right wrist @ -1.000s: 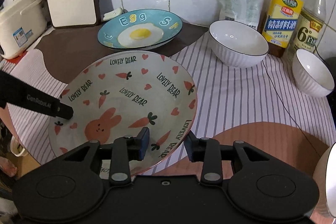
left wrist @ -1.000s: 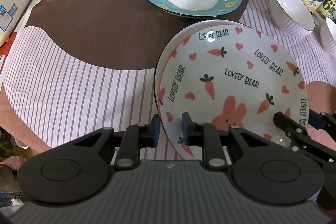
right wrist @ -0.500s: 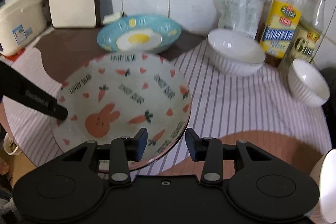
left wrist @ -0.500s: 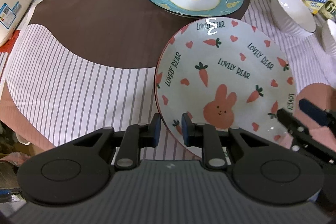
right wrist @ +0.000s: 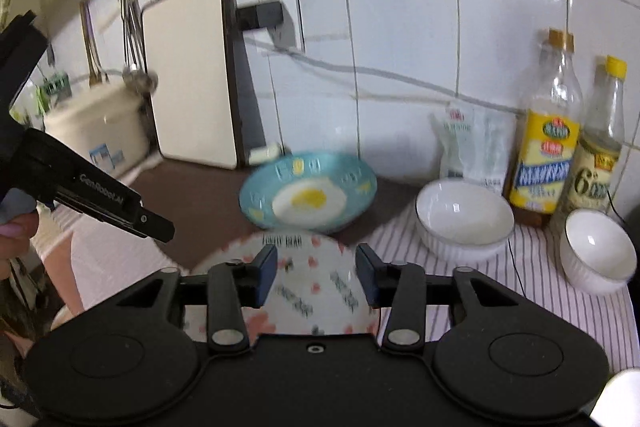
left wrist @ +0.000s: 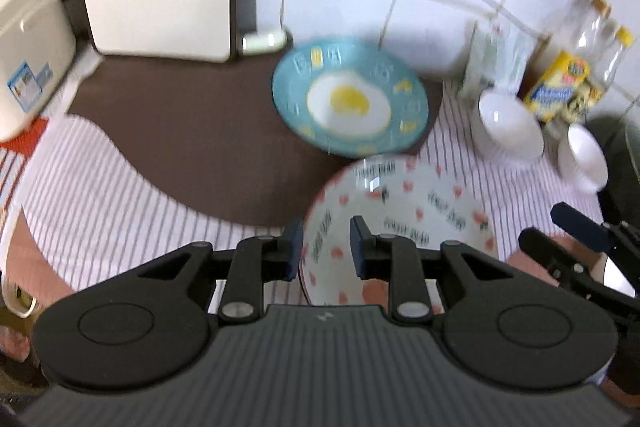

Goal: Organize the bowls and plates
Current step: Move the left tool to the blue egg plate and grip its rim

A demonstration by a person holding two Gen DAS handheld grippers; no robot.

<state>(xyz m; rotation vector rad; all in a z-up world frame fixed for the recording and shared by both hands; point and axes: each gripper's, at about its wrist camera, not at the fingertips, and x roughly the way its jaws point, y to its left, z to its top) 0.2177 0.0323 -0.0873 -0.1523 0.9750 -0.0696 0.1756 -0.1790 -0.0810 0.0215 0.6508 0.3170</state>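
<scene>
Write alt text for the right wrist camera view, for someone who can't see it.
The right gripper, fingers spread and opening, hovers above a carrot-and-bunny plate without gripping it. Behind the plate sit a blue fried-egg plate, two white bowls and two bottles against a white tiled wall. The left gripper reaches in from the left.

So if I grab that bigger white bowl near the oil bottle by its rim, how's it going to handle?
The bigger white bowl looks like glazed ceramic, so probably stiff, fragile and fairly heavy for its size. Its glossy inside shows bright glare, so the rim may slip between pads. It seems to narrow toward its base on the striped cloth, so a sideways push might tip it.
</scene>
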